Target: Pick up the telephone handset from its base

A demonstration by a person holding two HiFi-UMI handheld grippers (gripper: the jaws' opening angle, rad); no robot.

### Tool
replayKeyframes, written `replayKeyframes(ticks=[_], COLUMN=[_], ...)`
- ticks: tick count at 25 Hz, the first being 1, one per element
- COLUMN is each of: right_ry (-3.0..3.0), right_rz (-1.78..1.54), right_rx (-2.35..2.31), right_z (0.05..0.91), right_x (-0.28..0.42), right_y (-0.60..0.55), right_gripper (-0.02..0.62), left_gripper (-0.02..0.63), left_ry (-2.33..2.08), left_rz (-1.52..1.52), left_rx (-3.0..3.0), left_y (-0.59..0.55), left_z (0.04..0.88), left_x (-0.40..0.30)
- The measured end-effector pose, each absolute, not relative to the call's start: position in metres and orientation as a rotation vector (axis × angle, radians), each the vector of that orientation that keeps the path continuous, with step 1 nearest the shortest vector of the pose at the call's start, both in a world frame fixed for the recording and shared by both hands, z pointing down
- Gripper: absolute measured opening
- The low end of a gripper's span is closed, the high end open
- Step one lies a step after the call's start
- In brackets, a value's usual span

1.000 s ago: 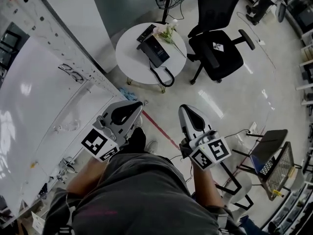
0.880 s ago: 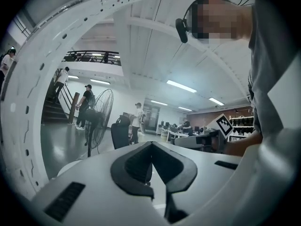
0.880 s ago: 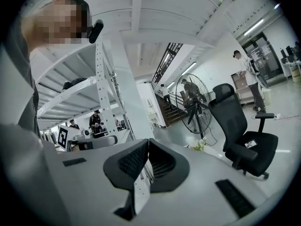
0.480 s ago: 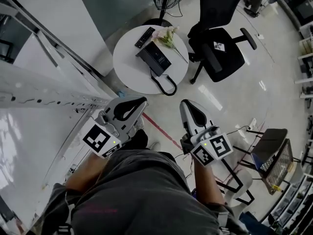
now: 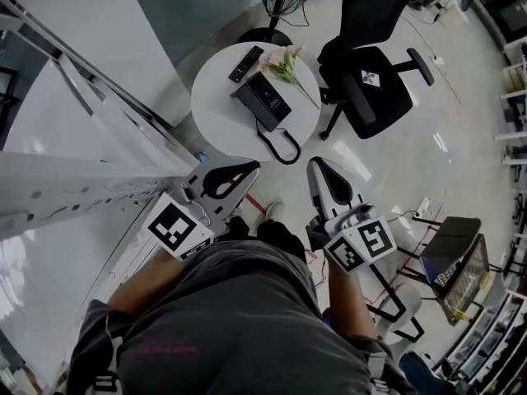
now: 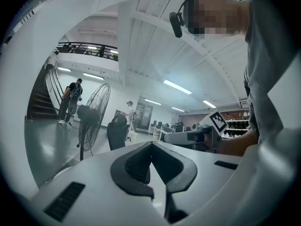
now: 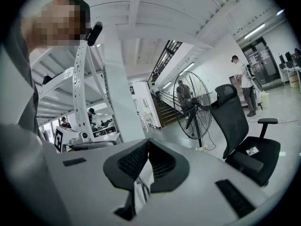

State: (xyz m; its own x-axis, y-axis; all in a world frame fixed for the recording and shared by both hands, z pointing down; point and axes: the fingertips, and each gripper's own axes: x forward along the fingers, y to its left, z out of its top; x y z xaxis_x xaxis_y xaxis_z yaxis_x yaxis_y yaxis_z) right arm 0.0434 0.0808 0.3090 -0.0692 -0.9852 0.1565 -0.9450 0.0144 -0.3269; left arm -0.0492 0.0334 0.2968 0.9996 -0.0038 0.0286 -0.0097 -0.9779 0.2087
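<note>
Well apart from telephone (image 5: 262, 99) on round bench (image 5: 216, 115), left hand-held gripper (image 5: 249, 169) and right hand-held gripper (image 5: 318, 165) both pressed together, empty.

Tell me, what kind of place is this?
Probably a large open office or workshop hall: a black swivel chair, a round table with a desk telephone on it, and a pedestal fan.

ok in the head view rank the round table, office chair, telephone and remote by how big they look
1. round table and office chair: about alike, too close to rank
2. telephone
3. remote
</note>
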Motion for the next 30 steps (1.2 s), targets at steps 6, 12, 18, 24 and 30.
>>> replayKeyframes(ticks=[6,12,18,24,30], right_ry=[2.184,2.264,2.387,2.507,2.615], right_rz=[-0.576,-0.631,-0.759,-0.840,-0.929], right_rx=[-2.020,-1.932,-1.801,-1.683,-1.555], right_z=[0.320,0.334,0.361,0.389,0.424], right_x=[0.061,0.095,0.127,0.155,0.163], right_y=[0.059,0.015,-0.020,-0.060,-0.088], right_gripper=[0.020,0.020,0.020,0.020,0.020], left_gripper=[0.014,0.014,0.014,0.014,0.014], left_ry=[-0.061,-0.180,-0.386,-0.573,-0.717], left_rz=[0.085,0.165,0.213,0.254,0.280], left_rx=[2.902,2.845,2.758,2.646,2.565], left_y=[0.020,-0.013,-0.046,-0.090,-0.119], left_z=[0.312,0.336,0.370,0.411,0.451], left_x=[-0.036,-0.008,0.020,0.039,0.049])
